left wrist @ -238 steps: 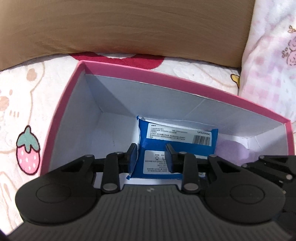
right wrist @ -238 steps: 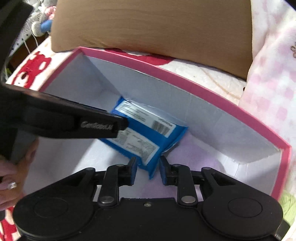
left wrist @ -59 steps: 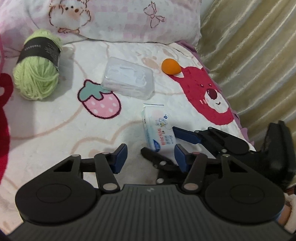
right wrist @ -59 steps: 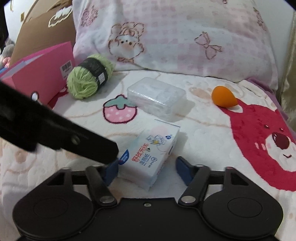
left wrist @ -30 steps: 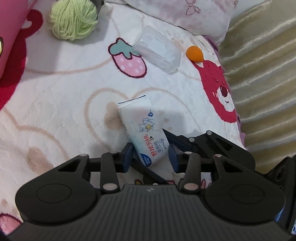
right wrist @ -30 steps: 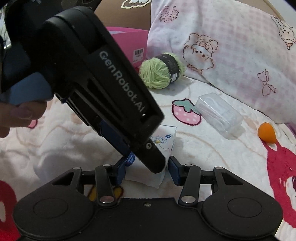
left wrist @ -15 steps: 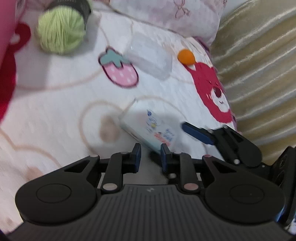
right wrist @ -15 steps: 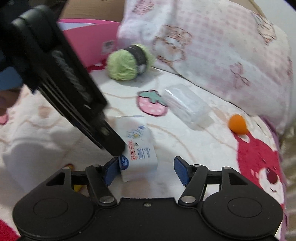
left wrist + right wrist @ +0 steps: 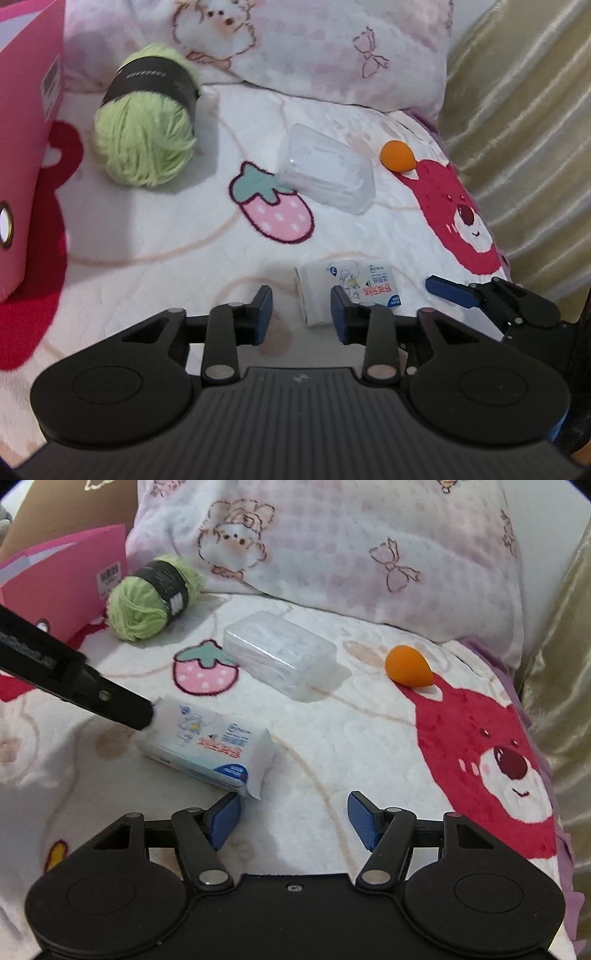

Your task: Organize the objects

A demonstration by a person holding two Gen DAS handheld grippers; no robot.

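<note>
A white wet-wipes pack lies flat on the printed blanket. My left gripper is open, its jaws apart, with the pack's left end just ahead and to the right; its finger touches the pack's far left end in the right wrist view. My right gripper is open and empty, just right of the pack's near corner; it also shows in the left wrist view. A green yarn ball, a clear plastic case and an orange sponge lie farther back.
A pink box stands at the left. A pink-checked pillow lines the back. A beige curtain hangs along the right edge of the bed.
Both grippers have opened and let go of the wipes pack, which now lies flat on the blanket. The left gripper has pulled back and tilted up.
</note>
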